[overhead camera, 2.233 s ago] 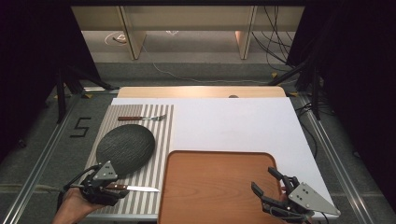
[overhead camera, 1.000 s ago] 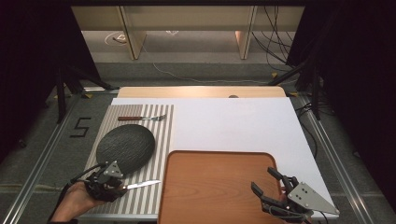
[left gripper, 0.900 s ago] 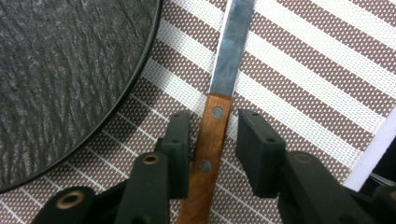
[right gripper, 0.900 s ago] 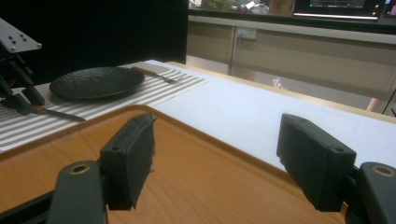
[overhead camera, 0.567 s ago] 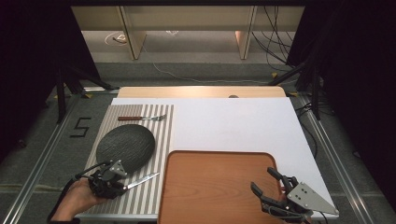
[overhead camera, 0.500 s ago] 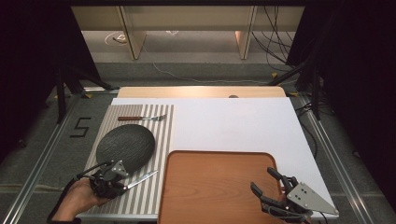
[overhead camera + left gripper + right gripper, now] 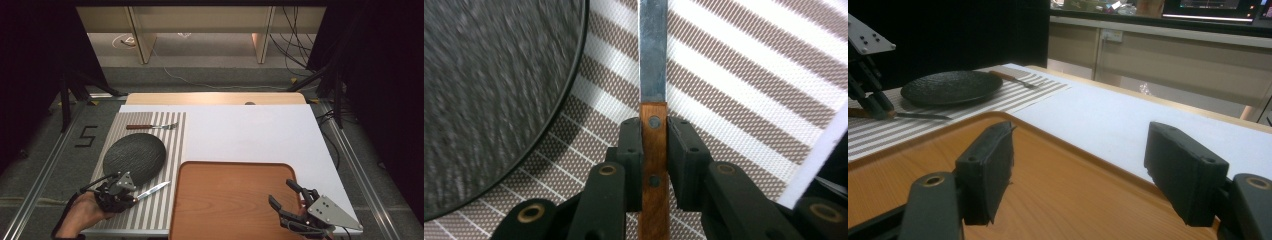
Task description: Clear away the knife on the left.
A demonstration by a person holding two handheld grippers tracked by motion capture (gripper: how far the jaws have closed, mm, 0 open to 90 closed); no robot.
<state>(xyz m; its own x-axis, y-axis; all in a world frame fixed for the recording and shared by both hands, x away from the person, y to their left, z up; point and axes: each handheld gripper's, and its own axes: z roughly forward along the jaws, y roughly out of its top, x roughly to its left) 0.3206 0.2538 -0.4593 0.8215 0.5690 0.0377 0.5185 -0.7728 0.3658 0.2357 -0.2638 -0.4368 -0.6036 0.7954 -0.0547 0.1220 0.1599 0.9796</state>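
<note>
Currently the left gripper (image 7: 131, 196) sits at the near left of the desk (image 7: 250, 130), over the striped placemat (image 7: 172, 145), with its fingers (image 7: 631, 150) pinching the wooden handle of a knife (image 7: 152, 190). In the left gripper view the handle (image 7: 654, 165) is clamped between the two black pads, and the steel blade (image 7: 653, 50) runs straight ahead over the brown and white stripes. The dark round plate (image 7: 134, 157) lies just beside the blade, on its left in that view.

Compared with 2.2 s ago, the knife has turned. Then it lay roughly level across the mat, parallel to the near edge. Now the blade points up and to the right in the high view, toward the corner of the wooden tray (image 7: 230, 200). The left gripper has also shifted slightly toward the plate, and the hand (image 7: 82, 215) holding it enters from the bottom left.

The right gripper (image 7: 287, 200) remains at the near right, over the tray, in the same place as before. Its fingers (image 7: 990, 170) are spread wide with nothing between them; the right gripper view shows the tray surface in the gap.

A fork (image 7: 150, 126) with a wooden handle lies at the far end of the placemat, unmoved, well apart from the plate.
</note>
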